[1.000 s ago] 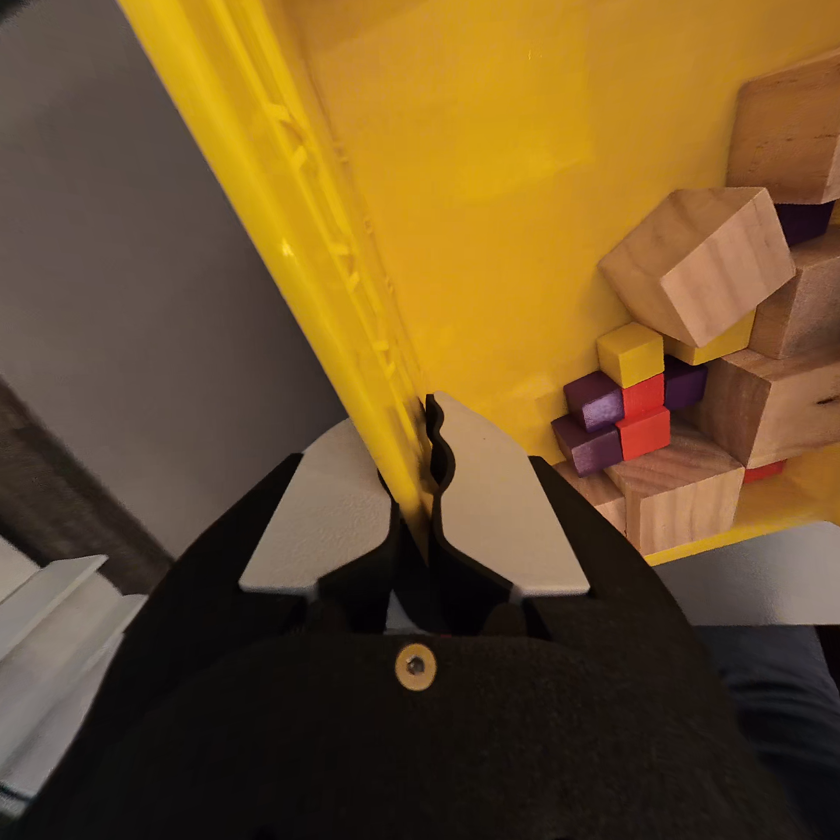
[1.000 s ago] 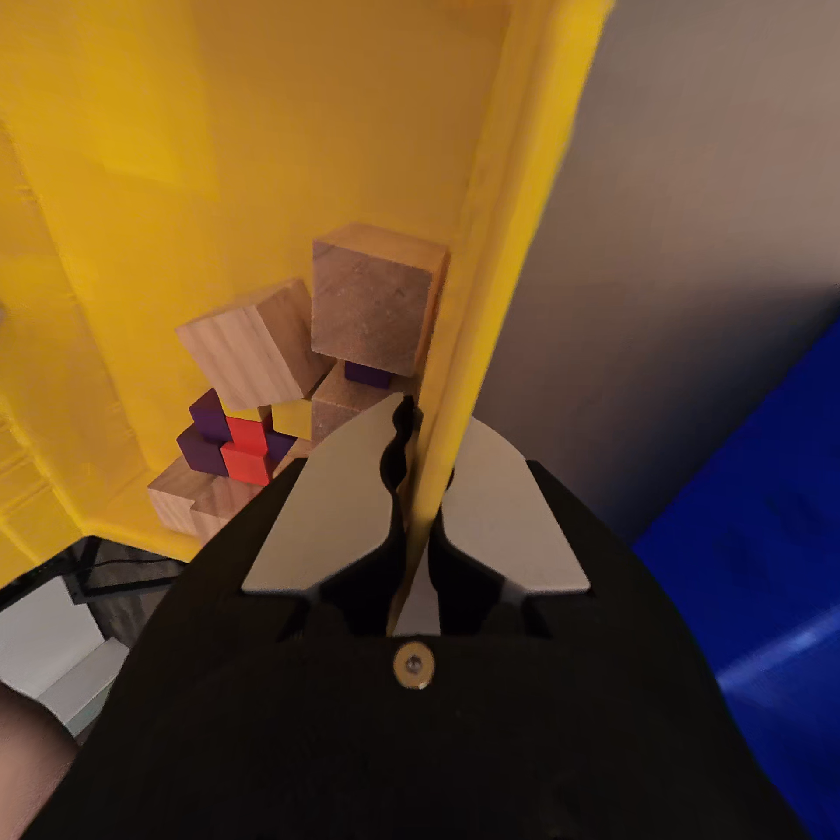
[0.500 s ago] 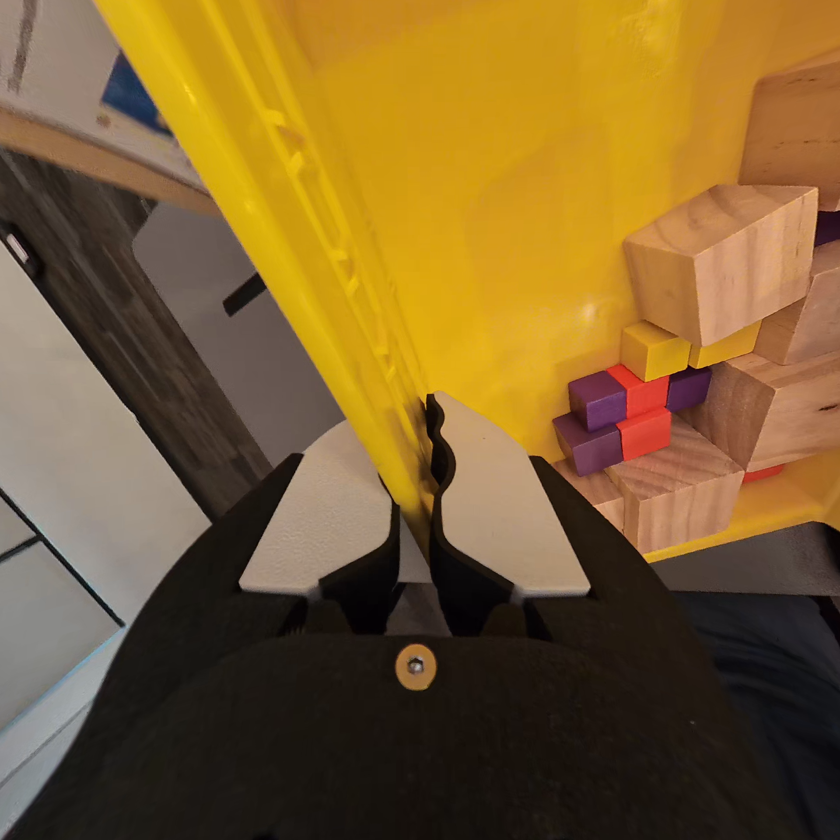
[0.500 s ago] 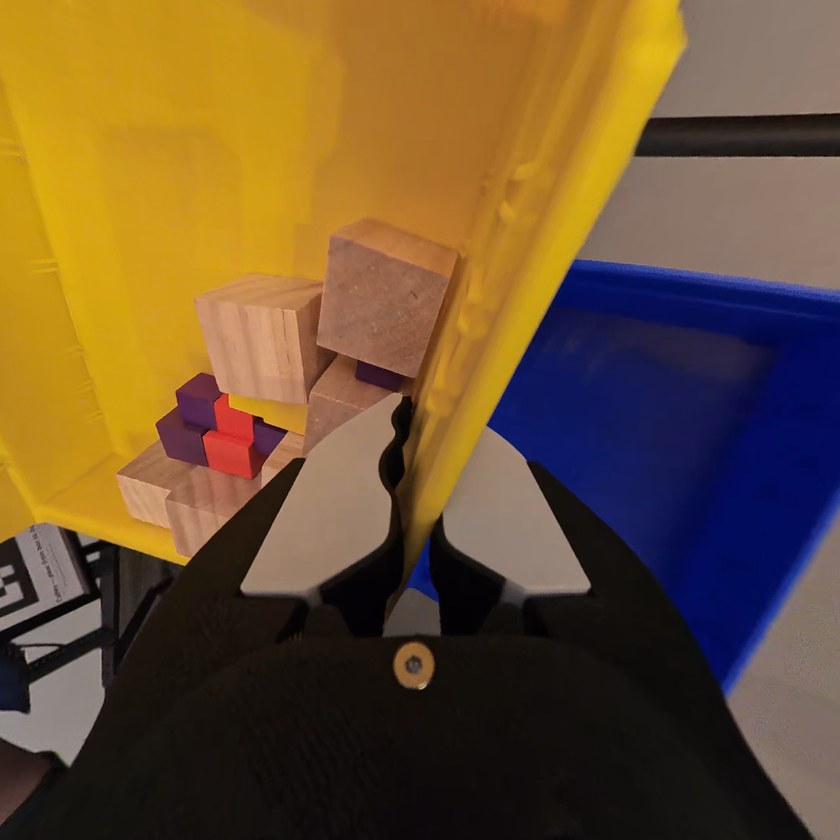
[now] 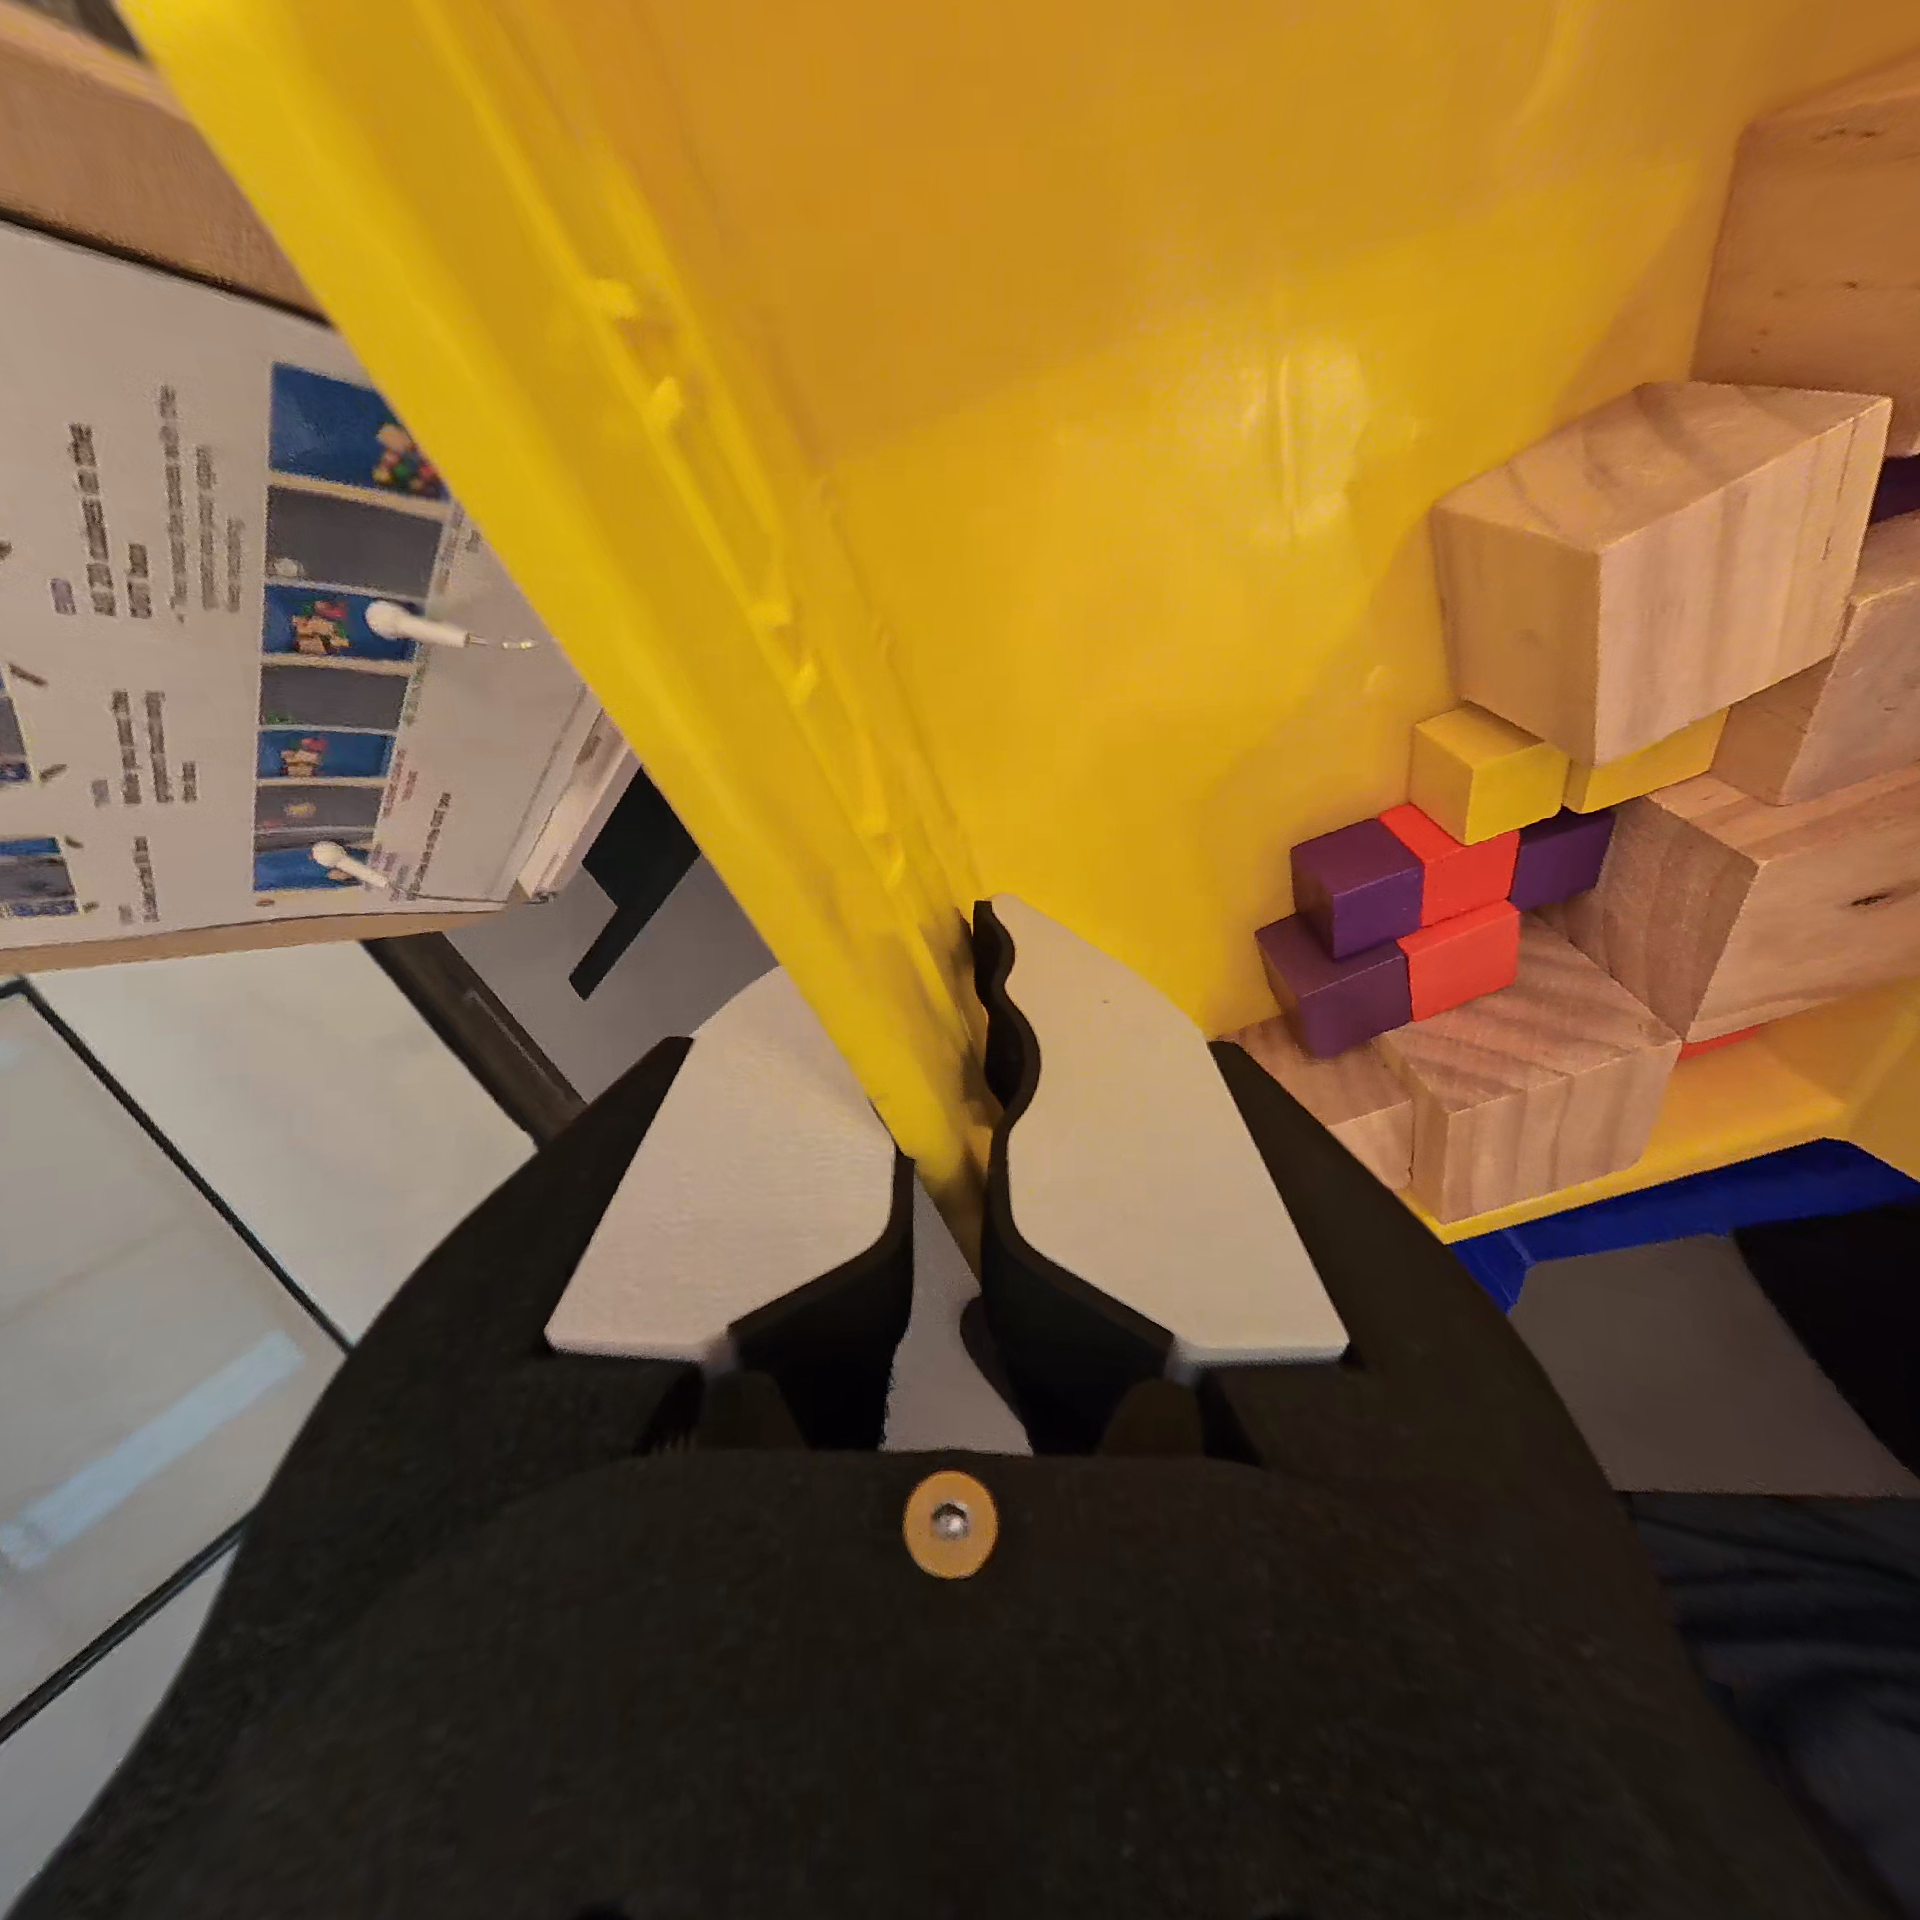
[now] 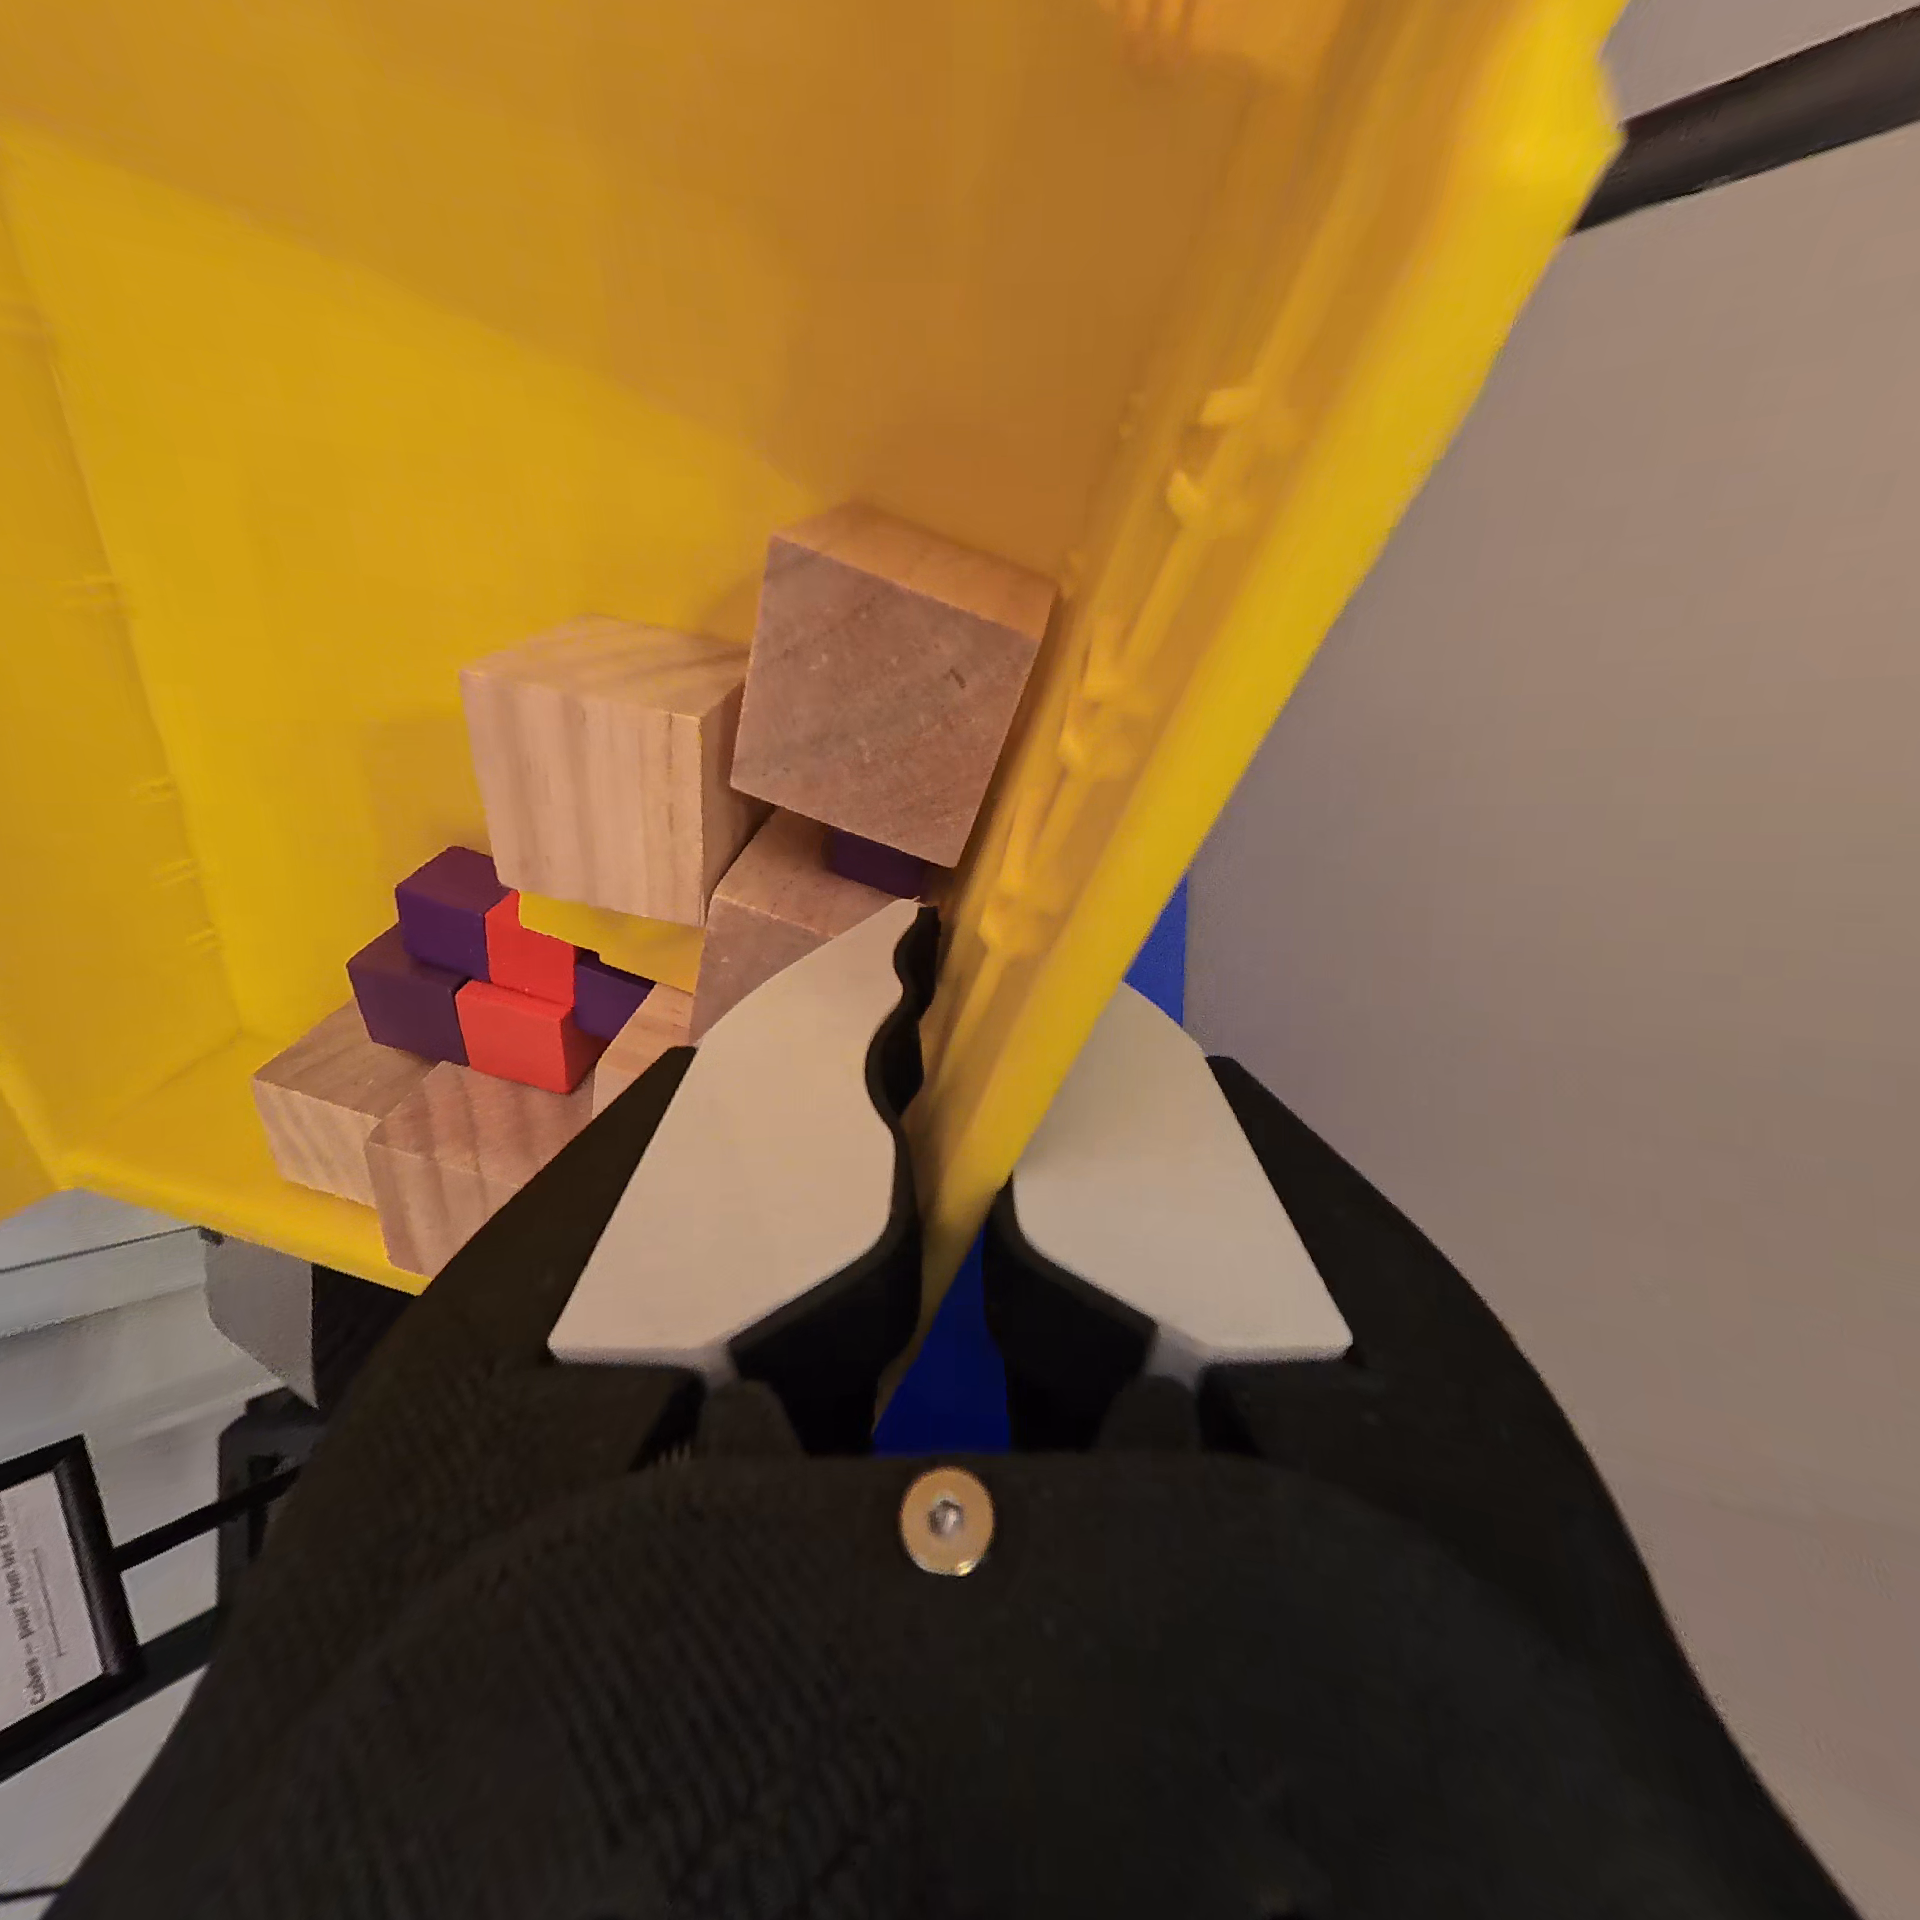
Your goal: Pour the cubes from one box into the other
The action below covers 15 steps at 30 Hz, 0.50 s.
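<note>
Both grippers hold a yellow plastic box (image 5: pixel 1091 364) in the air, steeply tilted. My left gripper (image 5: pixel 961 935) is shut on its left wall. My right gripper (image 6: pixel 940 935) is shut on its right wall (image 6: pixel 1195 582). Inside, several big plain wooden cubes (image 5: pixel 1652 561) (image 6: pixel 883 696) and small purple, red and yellow cubes (image 5: pixel 1455 868) (image 6: pixel 520 1023) are piled against the box's low front lip. A blue box shows just under that lip (image 5: pixel 1662 1205) and as a sliver between my right fingers (image 6: pixel 951 1340).
A printed sheet with small pictures (image 5: pixel 208 644) hangs on a board at the left of the left wrist view. A small framed sign (image 6: pixel 47 1590) stands at the lower left of the right wrist view. A grey surface (image 6: pixel 1610 831) lies to the right.
The yellow box has tipped further with both grippers still shut on it. The cubes stay piled at the low lip. The blue box has slid almost out of the right wrist view.
</note>
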Motion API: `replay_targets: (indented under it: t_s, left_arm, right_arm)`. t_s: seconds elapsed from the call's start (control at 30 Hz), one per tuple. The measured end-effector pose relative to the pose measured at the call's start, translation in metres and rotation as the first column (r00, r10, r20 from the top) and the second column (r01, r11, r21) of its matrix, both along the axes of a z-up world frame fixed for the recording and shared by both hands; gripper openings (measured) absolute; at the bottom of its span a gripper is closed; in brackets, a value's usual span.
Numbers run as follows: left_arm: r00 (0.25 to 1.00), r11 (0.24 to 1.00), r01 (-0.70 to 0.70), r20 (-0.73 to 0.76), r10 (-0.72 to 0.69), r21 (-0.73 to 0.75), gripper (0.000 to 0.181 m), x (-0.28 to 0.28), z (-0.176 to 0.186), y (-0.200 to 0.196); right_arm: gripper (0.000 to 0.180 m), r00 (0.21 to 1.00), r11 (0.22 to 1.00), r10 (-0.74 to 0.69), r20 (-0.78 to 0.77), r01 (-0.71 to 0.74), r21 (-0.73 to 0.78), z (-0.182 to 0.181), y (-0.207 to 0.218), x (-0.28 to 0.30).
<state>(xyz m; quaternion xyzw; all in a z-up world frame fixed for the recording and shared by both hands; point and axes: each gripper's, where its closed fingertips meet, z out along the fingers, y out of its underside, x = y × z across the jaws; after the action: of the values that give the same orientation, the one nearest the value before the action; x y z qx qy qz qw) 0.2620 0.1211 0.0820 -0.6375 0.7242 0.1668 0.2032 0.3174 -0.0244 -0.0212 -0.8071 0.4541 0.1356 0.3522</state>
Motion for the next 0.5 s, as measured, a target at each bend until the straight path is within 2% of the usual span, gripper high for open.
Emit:
replay_targets:
  t_s: [0.13, 0.5]
  left_arm:
    - [0.999, 0.999, 0.026, 0.042, -0.028, 0.041, 0.008, 0.012, 0.002, -0.002]
    - [0.967, 0.995, 0.074, 0.24, -0.088, 0.067, 0.009, 0.011, 0.024, -0.001]
  right_arm:
    - [0.006, 1.0, 0.999, -0.001, 0.029, 0.0, 0.043, -0.002, 0.001, 0.013]
    - [0.006, 0.97, 0.995, -0.071, 0.233, 0.053, 0.083, 0.032, 0.002, 0.029]
